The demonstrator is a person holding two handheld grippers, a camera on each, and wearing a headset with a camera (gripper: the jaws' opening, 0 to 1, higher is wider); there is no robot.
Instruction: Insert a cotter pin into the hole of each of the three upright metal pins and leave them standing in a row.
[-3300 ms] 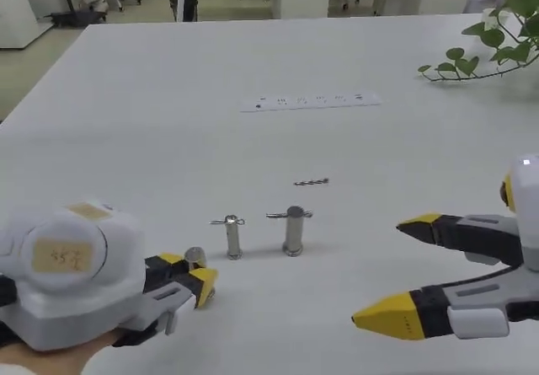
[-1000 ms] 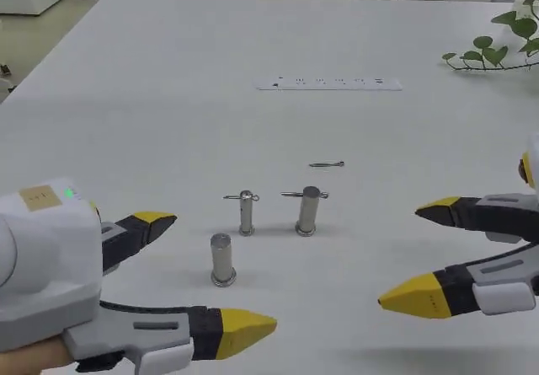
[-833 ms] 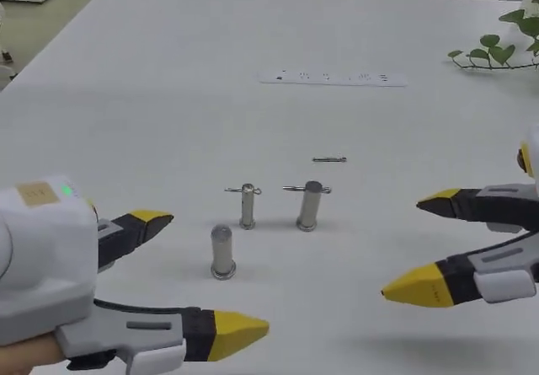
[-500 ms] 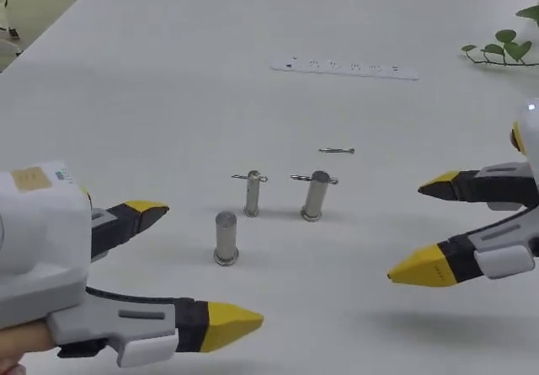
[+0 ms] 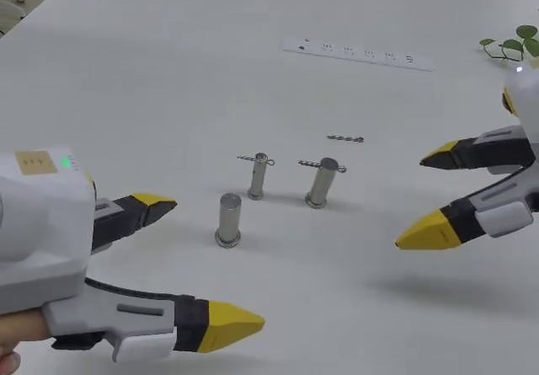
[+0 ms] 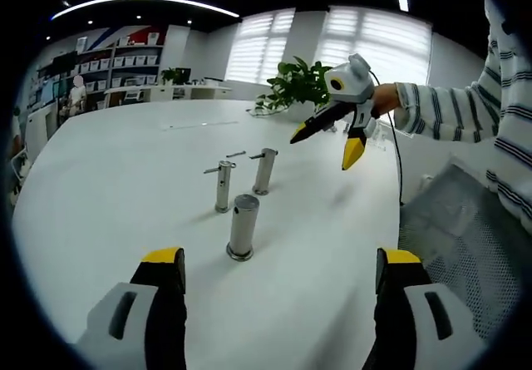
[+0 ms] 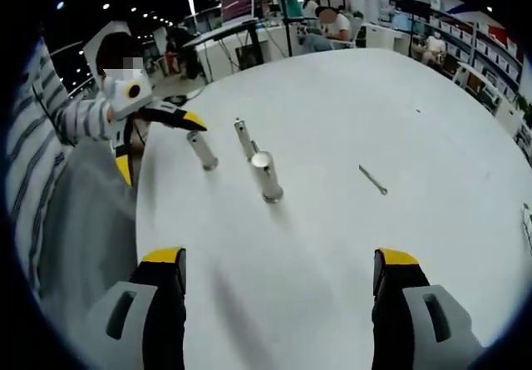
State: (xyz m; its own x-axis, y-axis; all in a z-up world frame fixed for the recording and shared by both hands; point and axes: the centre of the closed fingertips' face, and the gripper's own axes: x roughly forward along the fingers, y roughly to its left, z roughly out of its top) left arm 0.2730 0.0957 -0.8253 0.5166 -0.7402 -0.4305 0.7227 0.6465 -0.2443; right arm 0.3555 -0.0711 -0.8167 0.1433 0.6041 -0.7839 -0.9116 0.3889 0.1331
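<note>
At the near edge of the white bench, the left tongs hang empty with jaws spread wide, pointing at the bare pin. This pin stands upright just beyond their tips, with its hole unfilled, and sits nearer the person than the other two pins, out of their line. Toward the right edge, the right tongs are likewise wide and hold nothing, their tips aimed leftward across the bench. Beyond the bare pin, the slim pin and the stout pin stand side by side, each with a cotter already through its head. Just behind the stout pin, toward the far edge, the last cotter pin lies flat on the bench. Its long axis runs left to right, roughly parallel to the pair in front of it. It lies ahead of the right tongs and a little to their far side, and well apart from the left tongs, so the right hand looks better placed to pick it up, closing across its thin shank. A power strip and a plant lie farther back.
</note>
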